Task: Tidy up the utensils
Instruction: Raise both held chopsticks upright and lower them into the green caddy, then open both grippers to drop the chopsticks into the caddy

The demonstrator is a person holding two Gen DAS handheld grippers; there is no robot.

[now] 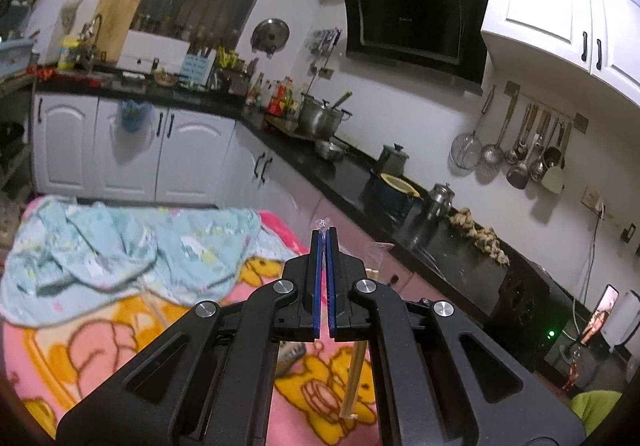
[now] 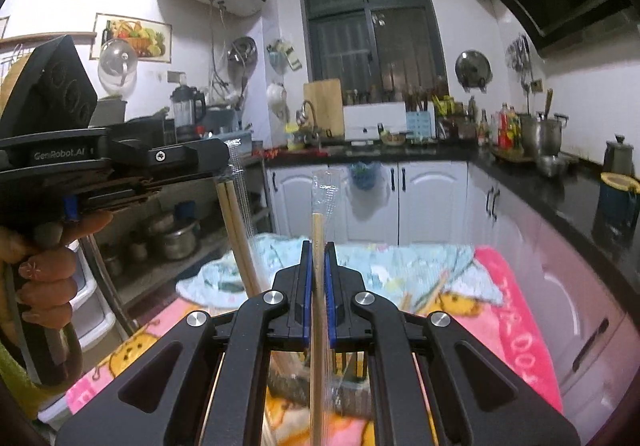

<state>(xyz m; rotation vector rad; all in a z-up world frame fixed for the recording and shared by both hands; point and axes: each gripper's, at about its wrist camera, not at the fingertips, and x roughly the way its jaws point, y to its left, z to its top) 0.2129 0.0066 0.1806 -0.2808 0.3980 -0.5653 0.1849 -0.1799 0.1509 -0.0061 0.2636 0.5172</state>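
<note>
Right gripper (image 2: 319,246) jaws pinched on wrapped chopsticks (image 2: 318,230), held upright for sorting; left gripper (image 1: 325,234) jaws pressed on clear wrapper (image 1: 322,223), second pair hung clear of pink blanket (image 1: 120,334).

Both grippers (image 1: 324,236) (image 2: 319,246) clamped shut.

Indoor artificial light fills both views, while the window (image 2: 374,26) shows dark. In the left wrist view strong glare washes out the white wall cabinet (image 1: 560,2) at upper right. The blue patterned cloth (image 1: 120,246) at lower left is smeared with blur. Fisheye distortion bends walls and counters, and black vignetting rounds off the corners of both frames.
</note>
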